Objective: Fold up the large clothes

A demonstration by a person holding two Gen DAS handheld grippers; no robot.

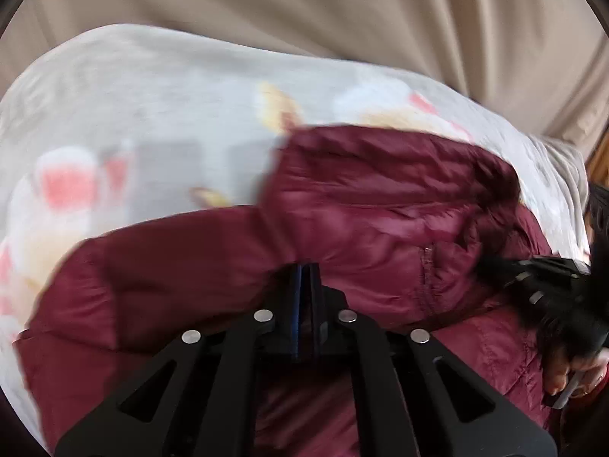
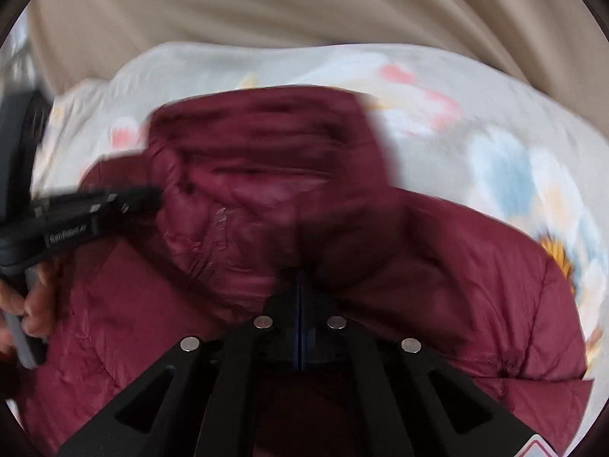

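Here, a maroon quilted jacket (image 1: 380,205) is laid on a pale printed blanket (image 1: 133,114), with a beige curtain (image 1: 304,7) behind. Its shiny fabric is stitched in puffy channels, and a zip pocket is visible near the middle. The upper part is bunched and folded over the body. The left gripper (image 1: 306,266) is pressed almost together at the fabric; whether cloth is pinched cannot be told. The right gripper (image 2: 300,274) is closed likewise, its tips at a fold.
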